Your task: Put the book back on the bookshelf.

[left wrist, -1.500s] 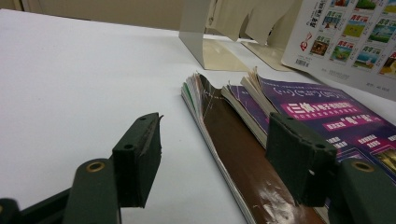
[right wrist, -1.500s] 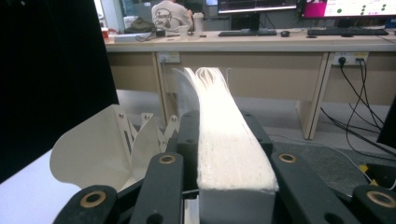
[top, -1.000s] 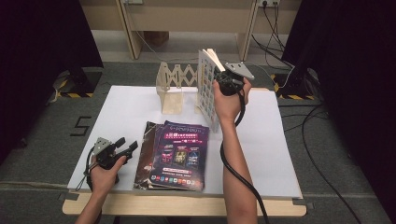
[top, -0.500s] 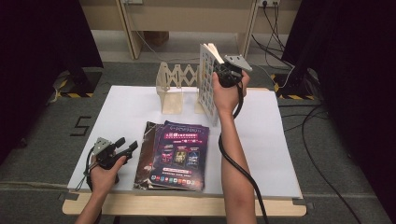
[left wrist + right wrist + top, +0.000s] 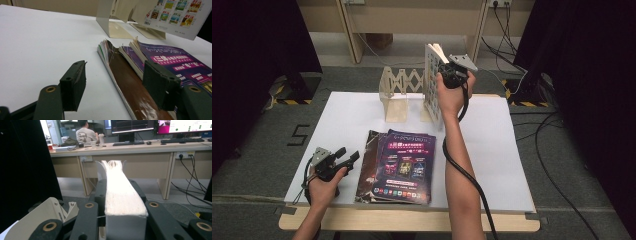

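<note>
- Dark curtains flank the work area; grey floor surrounds the desk (image 5: 512, 150), which carries a white top sheet.
- Desk: wooden edge at the near side; the white surface bears the rack and the stack.
- Rack (image 5: 399, 90): pale, expandable lattice type, standing upright at the far middle of the desk. Its base plate also appears in the left gripper view (image 5: 110, 25).
- Stack (image 5: 397, 165): magazines lying flat at the near middle of the desk, purple cover uppermost, a brown cover beneath it protruding to the left.
- Magazine (image 5: 432, 80): held upright, raised above the desk at the right end of the rack, white cover with a grid of small pictures. In the right gripper view its page edges (image 5: 120, 192) run between the jaws.
- Right claw (image 5: 451, 72): clamped on the magazine's upper edge.
- Left claw (image 5: 347, 156): jaws apart, gripping nothing, resting low on the desk just left of the stack.
</note>
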Demonstrator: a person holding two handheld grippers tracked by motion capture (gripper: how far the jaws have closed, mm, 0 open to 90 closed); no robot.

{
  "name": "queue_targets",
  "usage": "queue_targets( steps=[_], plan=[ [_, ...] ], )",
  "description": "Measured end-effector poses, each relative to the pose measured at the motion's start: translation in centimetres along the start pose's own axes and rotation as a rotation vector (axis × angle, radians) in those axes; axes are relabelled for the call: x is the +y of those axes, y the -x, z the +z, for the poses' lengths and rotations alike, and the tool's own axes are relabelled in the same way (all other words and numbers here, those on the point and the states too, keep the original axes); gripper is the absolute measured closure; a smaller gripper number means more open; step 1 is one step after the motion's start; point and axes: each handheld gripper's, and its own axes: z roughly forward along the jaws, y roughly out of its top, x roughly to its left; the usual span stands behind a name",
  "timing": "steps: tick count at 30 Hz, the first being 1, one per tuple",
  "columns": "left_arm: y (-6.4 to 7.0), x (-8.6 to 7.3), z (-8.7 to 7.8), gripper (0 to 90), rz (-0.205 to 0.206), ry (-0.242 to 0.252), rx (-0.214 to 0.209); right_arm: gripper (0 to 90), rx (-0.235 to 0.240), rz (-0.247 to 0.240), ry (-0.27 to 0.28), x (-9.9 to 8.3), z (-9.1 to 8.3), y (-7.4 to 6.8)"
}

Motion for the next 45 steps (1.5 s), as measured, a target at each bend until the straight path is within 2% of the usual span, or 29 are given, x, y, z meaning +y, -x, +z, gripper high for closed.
queue_targets(
  steps=[4, 10, 20, 23, 25, 28, 31, 41, 45],
  plan=[
    [0.0, 0.0, 0.0, 34.6, -0.002, 0.000, -0.002, 74.4, -0.005, 0.018, 0.010, 0.0, 0.4, -0.1],
    [-0.1, 0.0, 0.0, 34.5, -0.006, -0.001, -0.002, 74.4, -0.014, -0.004, 0.015, -0.5, 1.2, -0.1],
    [-0.2, 0.0, 0.0, 34.4, -0.012, 0.000, -0.005, 74.4, -0.018, 0.001, 0.029, -0.9, 1.8, -0.3],
    [-0.2, 0.0, 0.0, 34.3, -0.018, 0.005, -0.009, 74.4, -0.019, -0.016, 0.042, -1.4, 1.9, -0.5],
    [-0.2, 0.0, 0.0, 34.3, -0.018, 0.006, -0.009, 74.3, -0.026, -0.043, 0.052, -1.9, 1.9, -0.7],
    [-0.2, 0.0, 0.0, 34.2, -0.019, 0.010, -0.010, 74.0, -0.051, -0.068, 0.066, -2.9, 1.6, -0.8],
    [-0.2, 0.0, 0.0, 34.3, -0.013, 0.003, -0.008, 73.5, -0.042, -0.087, 0.068, -3.5, 1.0, -0.9],
    [-0.1, 0.0, 0.0, 34.6, -0.006, 0.000, -0.006, 67.6, -0.011, -0.100, -0.016, -2.8, -0.1, -0.1],
    [-0.1, 0.0, 0.0, 34.7, -0.005, -0.003, -0.006, 66.9, -0.009, -0.106, -0.030, -2.8, -0.2, 0.0]
  ],
)
